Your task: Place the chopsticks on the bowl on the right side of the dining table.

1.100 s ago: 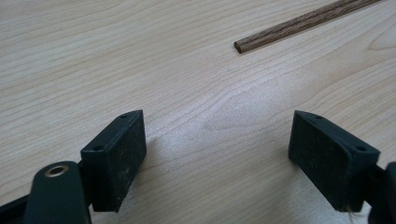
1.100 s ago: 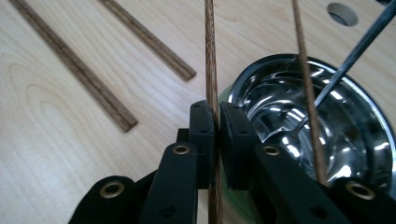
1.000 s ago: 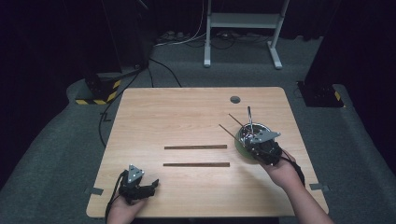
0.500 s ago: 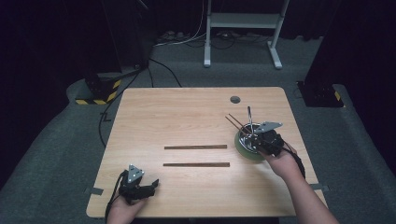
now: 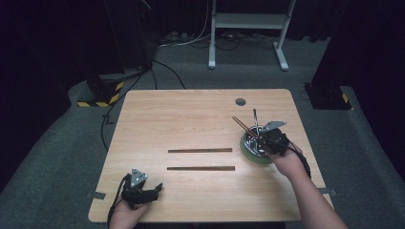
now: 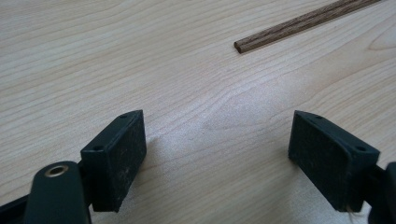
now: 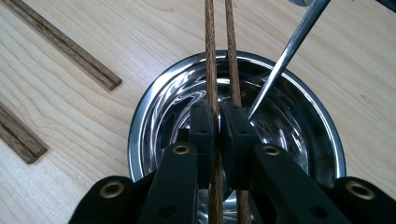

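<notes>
Writing: none legible | right gripper (image 7: 217, 128) clamped on chopsticks (image 7: 209, 56) over bowl (image 7: 299, 116) | left gripper (image 6: 217, 158) apart

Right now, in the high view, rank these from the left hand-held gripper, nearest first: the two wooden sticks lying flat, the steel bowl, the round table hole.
From the left hand-held gripper:
1. Nearer stick, mid-table.
2. Farther stick, just beyond it.
3. Steel bowl, right side.
4. Table hole, far right.

We see the wooden surface (image 5: 191, 124) brightly lit from above against dark surroundings; glare streaks the steel bowl (image 7: 299, 116), and the near tongs look soft and slightly blurred.
</notes>
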Motion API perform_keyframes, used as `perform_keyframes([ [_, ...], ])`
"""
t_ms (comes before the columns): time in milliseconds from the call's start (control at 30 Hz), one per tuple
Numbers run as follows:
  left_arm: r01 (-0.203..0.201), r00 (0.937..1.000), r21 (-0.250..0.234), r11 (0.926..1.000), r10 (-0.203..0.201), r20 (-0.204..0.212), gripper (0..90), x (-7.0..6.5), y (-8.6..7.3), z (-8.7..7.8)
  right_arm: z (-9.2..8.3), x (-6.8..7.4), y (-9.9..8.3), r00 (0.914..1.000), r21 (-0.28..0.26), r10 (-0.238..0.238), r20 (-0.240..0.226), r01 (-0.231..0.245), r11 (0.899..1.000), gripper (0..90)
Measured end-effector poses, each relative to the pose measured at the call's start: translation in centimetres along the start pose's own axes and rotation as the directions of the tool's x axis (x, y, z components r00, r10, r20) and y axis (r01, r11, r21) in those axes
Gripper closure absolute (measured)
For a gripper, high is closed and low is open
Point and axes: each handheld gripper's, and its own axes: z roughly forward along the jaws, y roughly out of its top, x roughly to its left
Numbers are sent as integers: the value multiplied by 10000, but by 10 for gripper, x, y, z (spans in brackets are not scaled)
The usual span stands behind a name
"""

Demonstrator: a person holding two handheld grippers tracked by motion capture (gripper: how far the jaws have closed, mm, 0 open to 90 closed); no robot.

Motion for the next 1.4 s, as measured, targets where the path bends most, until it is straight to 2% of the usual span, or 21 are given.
perform_keyframes([
  [600,-5,10000,4,10000,5,-3,191,0,0,0,7,-1,1,9997,360,-204,152,198,9992,828],
  [667,-6,10000,2,10000,6,-1,190,0,0,0,8,-3,0,9999,371,-84,118,80,9993,827],
  [867,-8,10000,4,10000,8,0,191,0,0,0,9,-4,1,9997,248,-199,173,195,9995,824],
  [933,-1,10000,-2,10000,1,-1,191,0,0,0,9,-3,1,10000,257,-98,8,98,9996,795],
  [1033,-6,10000,5,10000,6,-1,191,0,0,0,5,-2,2,9998,0,-183,20,183,9998,763],
  [1067,-5,10000,2,10000,5,1,191,0,0,0,1,-3,4,9999,-256,-140,51,141,9996,717],
  [1167,-4,10000,2,10000,4,0,191,0,0,0,-1,-6,6,9999,-391,-76,130,81,9992,670],
  [1233,-13,10000,8,10000,13,-1,191,0,0,0,0,-9,8,10000,-360,-7,-20,6,9994,636],
  [1333,-7,10000,3,10000,7,-1,191,0,0,0,11,-12,8,9999,85,65,-92,-64,9999,631],
  [1400,-4,10000,0,10000,4,-1,191,0,0,0,14,-12,8,10000,117,-8,-39,9,9999,632],
])
